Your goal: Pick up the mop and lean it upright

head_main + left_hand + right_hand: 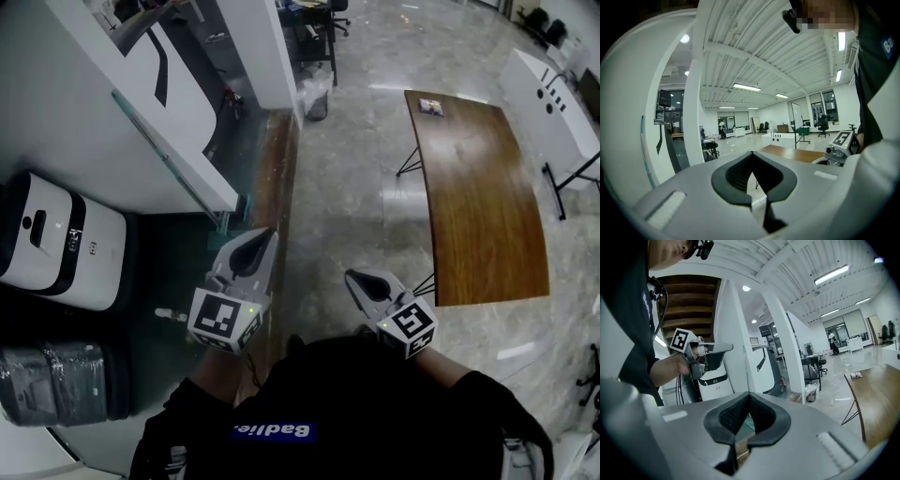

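Mop pole (169,155), thin and green, leans on the white wall (75,112), up and left of the two grippers. A shiny grey stone floor (356,169) fills the big room. One long brown desk (478,187) stands at the right. One white machine (56,239) sits by the wall. The left gripper (265,235) and the right gripper (354,277) are both closed and hold nothing.

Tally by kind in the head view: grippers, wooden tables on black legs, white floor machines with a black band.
grippers: 2, the left gripper and the right gripper
wooden table: 1
white machine: 1
total: 4
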Tool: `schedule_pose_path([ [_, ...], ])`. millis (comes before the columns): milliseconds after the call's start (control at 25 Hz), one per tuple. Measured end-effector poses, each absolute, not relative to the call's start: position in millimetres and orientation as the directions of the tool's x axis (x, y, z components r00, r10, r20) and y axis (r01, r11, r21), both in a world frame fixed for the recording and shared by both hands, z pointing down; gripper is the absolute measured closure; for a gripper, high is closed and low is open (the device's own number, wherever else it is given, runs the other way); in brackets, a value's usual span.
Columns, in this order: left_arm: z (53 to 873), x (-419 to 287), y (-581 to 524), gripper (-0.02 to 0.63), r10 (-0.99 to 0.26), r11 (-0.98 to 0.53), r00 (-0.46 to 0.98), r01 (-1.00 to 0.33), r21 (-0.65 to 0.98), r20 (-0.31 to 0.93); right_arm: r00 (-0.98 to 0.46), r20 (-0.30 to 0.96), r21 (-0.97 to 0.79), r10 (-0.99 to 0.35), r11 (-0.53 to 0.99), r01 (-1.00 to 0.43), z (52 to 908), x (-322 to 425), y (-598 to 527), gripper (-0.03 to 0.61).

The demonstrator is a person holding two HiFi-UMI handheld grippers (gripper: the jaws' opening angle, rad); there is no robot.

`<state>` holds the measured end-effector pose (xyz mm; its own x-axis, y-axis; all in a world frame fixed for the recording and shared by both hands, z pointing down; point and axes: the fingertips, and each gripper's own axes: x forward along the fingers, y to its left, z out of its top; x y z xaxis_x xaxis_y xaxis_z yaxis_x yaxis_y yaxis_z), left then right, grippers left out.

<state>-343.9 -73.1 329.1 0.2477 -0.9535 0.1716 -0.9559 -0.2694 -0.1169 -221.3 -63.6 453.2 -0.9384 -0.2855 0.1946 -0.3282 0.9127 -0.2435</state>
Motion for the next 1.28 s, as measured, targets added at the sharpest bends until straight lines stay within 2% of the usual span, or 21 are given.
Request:
schedule_pose_path([
  [440, 361, -381, -7, 0.594, -0.876, -0.464, 0.456, -0.886, -0.018, 0.154, -0.879, 0.232, -0.184, -0.417, 0.868, -0.460, 439, -282, -4, 0.574],
  [680, 366, -390, 13, 0.594, -0.846, -0.517, 0.517, -0.855, 0.037, 0.131, -0.853, 0.248, -0.154, -0.459, 0.850, -0.503, 434, -302, 16, 0.574],
  [1000, 360, -358, 34, 0.594, -0.838, -0.535, 0.534, -0.845, 0.024, 0.110, -0.879, 0.206, -0.105, -0.431, 0.883, -0.458, 406, -300, 31, 0.574],
  [1280, 350, -298, 39, 0.594, -0.820, -0.566, 0.564, -0.824, 0.005, 0.100, -0.892, 0.156, -0.099, -0.425, 0.892, -0.442, 386, -266, 27, 0.574],
])
